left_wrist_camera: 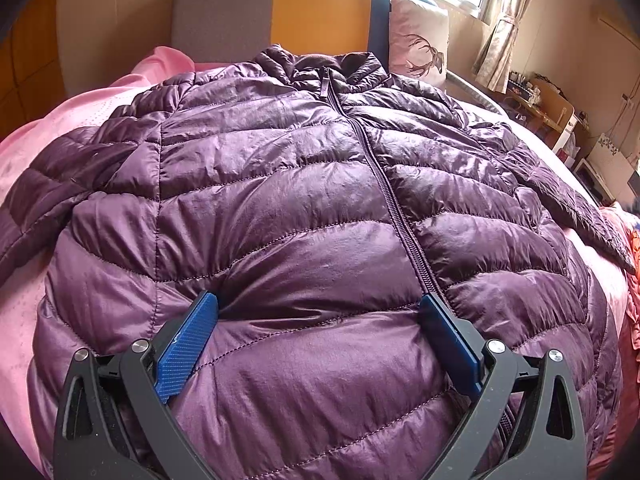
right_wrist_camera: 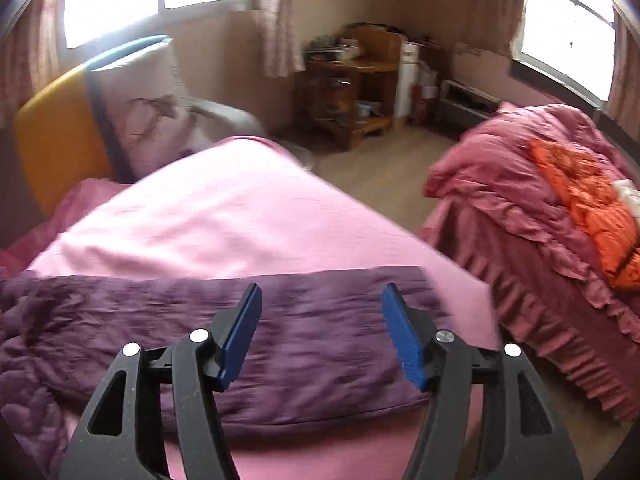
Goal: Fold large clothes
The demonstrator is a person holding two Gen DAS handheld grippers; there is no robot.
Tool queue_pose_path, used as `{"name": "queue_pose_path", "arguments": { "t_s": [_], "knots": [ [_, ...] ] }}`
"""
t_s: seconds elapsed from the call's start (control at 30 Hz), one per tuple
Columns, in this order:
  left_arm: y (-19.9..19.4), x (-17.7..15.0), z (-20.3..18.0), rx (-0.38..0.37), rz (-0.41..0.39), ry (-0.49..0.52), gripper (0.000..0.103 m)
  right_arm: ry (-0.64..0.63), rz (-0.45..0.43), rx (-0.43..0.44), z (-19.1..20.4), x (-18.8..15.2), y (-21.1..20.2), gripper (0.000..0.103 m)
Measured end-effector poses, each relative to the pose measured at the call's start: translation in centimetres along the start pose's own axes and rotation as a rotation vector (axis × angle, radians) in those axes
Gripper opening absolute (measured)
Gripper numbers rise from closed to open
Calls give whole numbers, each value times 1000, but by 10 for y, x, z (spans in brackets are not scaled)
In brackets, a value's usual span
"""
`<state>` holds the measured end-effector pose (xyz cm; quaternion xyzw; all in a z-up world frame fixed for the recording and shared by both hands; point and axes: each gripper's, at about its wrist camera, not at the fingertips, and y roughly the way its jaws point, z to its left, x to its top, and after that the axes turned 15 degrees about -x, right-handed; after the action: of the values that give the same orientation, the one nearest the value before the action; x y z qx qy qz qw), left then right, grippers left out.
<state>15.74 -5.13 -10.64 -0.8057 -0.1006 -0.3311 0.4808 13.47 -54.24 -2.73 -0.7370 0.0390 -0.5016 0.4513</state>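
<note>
- On the bed, spread front-up across the pink sheet (left_wrist_camera: 24, 312): purple quilted down jacket (left_wrist_camera: 280, 208), zipped shut, collar toward the headboard (left_wrist_camera: 280, 12), hem toward me.
- Left gripper (left_wrist_camera: 320, 308): jaws wide apart, holding nothing. Both blue pads (left_wrist_camera: 186, 344) sit down on the lower front of the jacket, right pad touching the zipper (left_wrist_camera: 384, 184) line, fabric puffed up between them.
- Right gripper (right_wrist_camera: 322, 312): jaws spread wide, nothing between them. It hangs over one jacket sleeve (right_wrist_camera: 256, 344), which lies flat across the sheet near the bed's corner. Cannot tell if the pads touch the fabric; this view is motion-blurred.
- Around: headboard in grey, orange and blue panels; white cushion with a deer print (left_wrist_camera: 418, 36) leaning on it, just past the collar.
- Second bed (right_wrist_camera: 540, 216) to my right, apart from the first across a strip of wood floor, with a ruffled dusty-pink cover and an orange patterned quilt (right_wrist_camera: 588, 200) on top.
- Far wall: cluttered wooden shelf unit (right_wrist_camera: 352, 92), windows with pale curtains (right_wrist_camera: 280, 16).
- In the way: nothing lying on the jacket; other sleeve runs off the left side of the left view.
- Writing: no readable labels or brand marks on the jacket or elsewhere.
</note>
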Motion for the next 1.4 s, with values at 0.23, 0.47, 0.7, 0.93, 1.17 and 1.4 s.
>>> {"name": "queue_pose_path", "arguments": {
  "t_s": [0.23, 0.47, 0.7, 0.93, 1.17, 1.4],
  "knots": [
    [-1, 0, 0, -4, -1, -2, 99, -164, 67, 445, 178, -29, -33, 64],
    [-1, 0, -1, -6, -5, -5, 99, -221, 165, 303, 235, -49, 46, 60],
    [1, 0, 2, -1, -13, -12, 99, -222, 131, 239, 232, -46, 57, 65],
    [-2, -2, 5, -19, -29, -20, 99, 9, 207, 418, 141, -47, 25, 76],
    [-3, -2, 5, -23, -33, -19, 99, 302, 315, 432, -1, -90, 26, 71],
    [-4, -3, 4, -20, -34, -18, 99, 578, 314, 399, -86, -80, 47, 60]
  ]
}}
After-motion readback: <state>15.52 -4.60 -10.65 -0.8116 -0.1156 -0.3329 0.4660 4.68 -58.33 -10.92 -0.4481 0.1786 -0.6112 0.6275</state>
